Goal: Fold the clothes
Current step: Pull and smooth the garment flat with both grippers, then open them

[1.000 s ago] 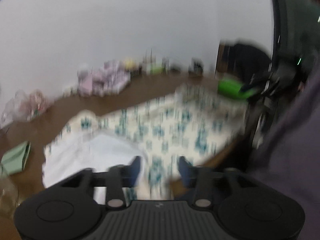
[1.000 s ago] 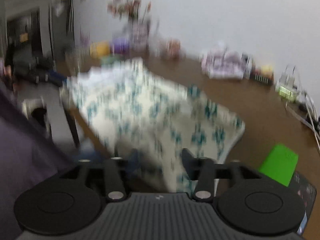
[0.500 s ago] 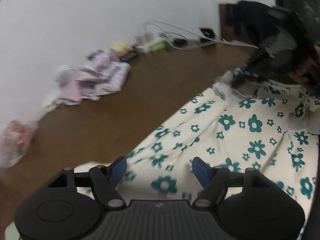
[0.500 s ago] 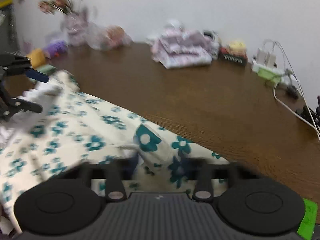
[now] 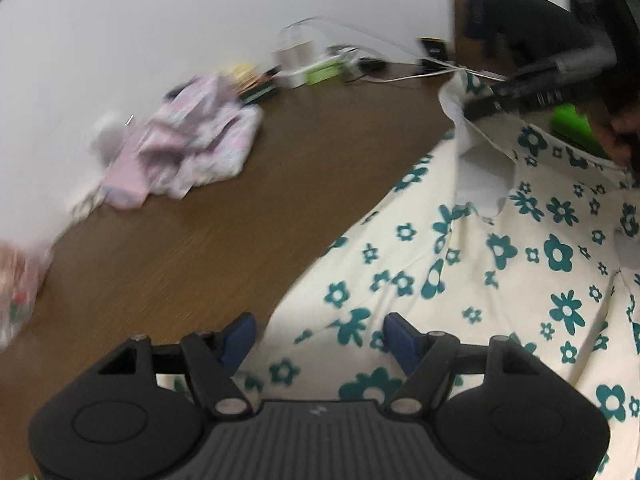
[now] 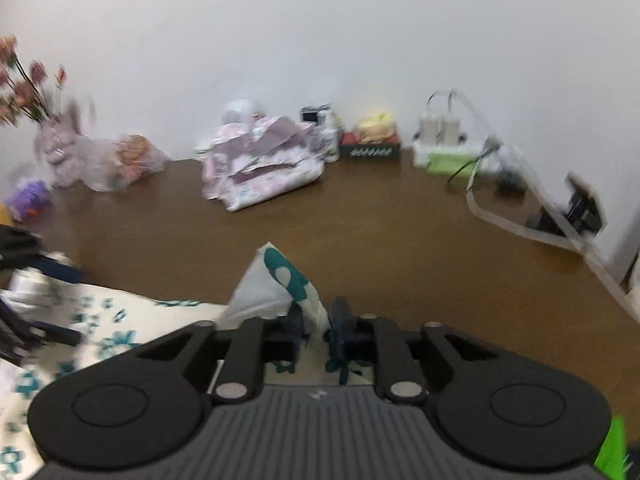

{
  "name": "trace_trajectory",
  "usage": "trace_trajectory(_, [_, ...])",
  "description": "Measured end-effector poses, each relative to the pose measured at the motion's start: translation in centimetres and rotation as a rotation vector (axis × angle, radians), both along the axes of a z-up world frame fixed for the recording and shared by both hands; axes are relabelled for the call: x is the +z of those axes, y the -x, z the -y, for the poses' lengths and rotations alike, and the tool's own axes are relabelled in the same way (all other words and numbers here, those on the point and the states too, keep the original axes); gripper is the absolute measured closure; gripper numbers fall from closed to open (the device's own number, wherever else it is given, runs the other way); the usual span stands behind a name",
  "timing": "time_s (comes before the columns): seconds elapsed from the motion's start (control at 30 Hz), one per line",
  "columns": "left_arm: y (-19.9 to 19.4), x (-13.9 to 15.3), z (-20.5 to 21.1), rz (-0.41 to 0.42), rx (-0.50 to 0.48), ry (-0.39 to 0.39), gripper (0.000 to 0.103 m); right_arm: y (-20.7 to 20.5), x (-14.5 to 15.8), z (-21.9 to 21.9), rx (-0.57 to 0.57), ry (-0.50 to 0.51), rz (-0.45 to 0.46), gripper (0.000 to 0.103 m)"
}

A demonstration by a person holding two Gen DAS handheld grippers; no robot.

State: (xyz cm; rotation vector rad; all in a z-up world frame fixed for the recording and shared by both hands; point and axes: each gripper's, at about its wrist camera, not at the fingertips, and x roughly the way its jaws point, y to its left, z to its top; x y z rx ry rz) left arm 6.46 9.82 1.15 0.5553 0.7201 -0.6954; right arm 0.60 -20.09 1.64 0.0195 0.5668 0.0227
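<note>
Left wrist view, left to right: brown table with a pink folded pile near the wall, then the floral garment, cream with teal flowers, spread over the table's right part. Left gripper hovers over the garment's near edge, jaws spread wide, cloth below them but not pinched. Far right, the other gripper shows as a dark bar at a raised corner of the cloth.

Right wrist view, left to right: flowers in wrapping, the same pink pile, a small box, a power strip with cables. Right gripper has a bunched corner of the garment between its fingers, standing up in a peak. Its jaws have just been opening from a near-closed pinch; the pads look close against the fabric, and I read this as 1 fold of cloth still pinched.

Risks, judged:
1. Right hold is thin, on a corner only; a loosened pinch could drop it before the fold is laid.
2. Left jaws have nothing; if only 1 corner lifts, the cloth drags askew.
3. Cables lie near the right side; a wide sweep could snag them.

Writing: none legible; both views are motion-blurred.
</note>
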Motion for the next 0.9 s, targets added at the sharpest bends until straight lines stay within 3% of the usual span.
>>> trace_trajectory(0.03, [0.2,0.1,-0.2,-0.004,0.018,-0.005,0.033,-0.5,-0.2,-0.5,-0.027,0.042,0.001,0.038])
trace_trajectory(0.13, [2.2,1.4,-0.3,0.045,0.007,-0.010,0.034,0.4,0.2,-1.8,-0.048,0.094,0.043,0.037])
trace_trajectory(0.23, [4.5,3.1,-0.8,0.072,-0.038,0.065,0.032,3.5,1.6,-2.0,0.147,-0.045,0.088,0.038])
trace_trajectory(0.3, [4.5,3.5,-0.7,0.048,-0.067,0.130,0.032,3.7,1.3,-2.3,0.306,-0.165,0.002,0.040])
trace_trajectory(0.37, [3.6,2.7,0.0,0.001,-0.054,0.156,0.035,2.8,0.1,-3.2,0.333,-0.173,-0.058,0.042])
trace_trajectory(0.4, [3.1,2.2,0.4,-0.025,-0.038,0.156,0.039,2.2,-0.6,-3.8,0.315,-0.146,-0.081,0.045])
trace_trajectory(0.43, [2.6,1.6,0.9,-0.053,-0.026,0.150,0.047,1.6,-1.2,-4.3,0.298,-0.119,-0.103,0.054])
trace_trajectory(0.5, [1.7,0.5,1.7,-0.102,-0.004,0.135,0.052,1.0,-2.0,-5.1,0.332,-0.104,-0.164,0.078])
trace_trajectory(0.53, [1.5,0.0,1.8,-0.111,0.003,0.127,0.052,1.2,-2.1,-5.3,0.328,-0.078,-0.173,0.097])
trace_trajectory(0.73, [0.8,-0.5,0.7,-0.125,0.060,0.152,0.052,4.1,-1.4,-3.8,0.303,-0.030,-0.225,0.100])
trace_trajectory(0.8, [1.2,0.2,0.0,-0.109,0.062,0.166,0.051,4.8,-0.8,-3.2,0.310,-0.073,-0.231,0.091])
trace_trajectory(0.87, [1.6,1.3,-1.1,-0.098,0.092,0.217,0.046,4.3,0.3,-2.1,0.286,-0.168,-0.190,0.039])
trace_trajectory(0.9, [1.7,1.8,-2.0,-0.101,0.114,0.256,0.042,3.8,0.9,-1.6,0.271,-0.228,-0.165,0.034])
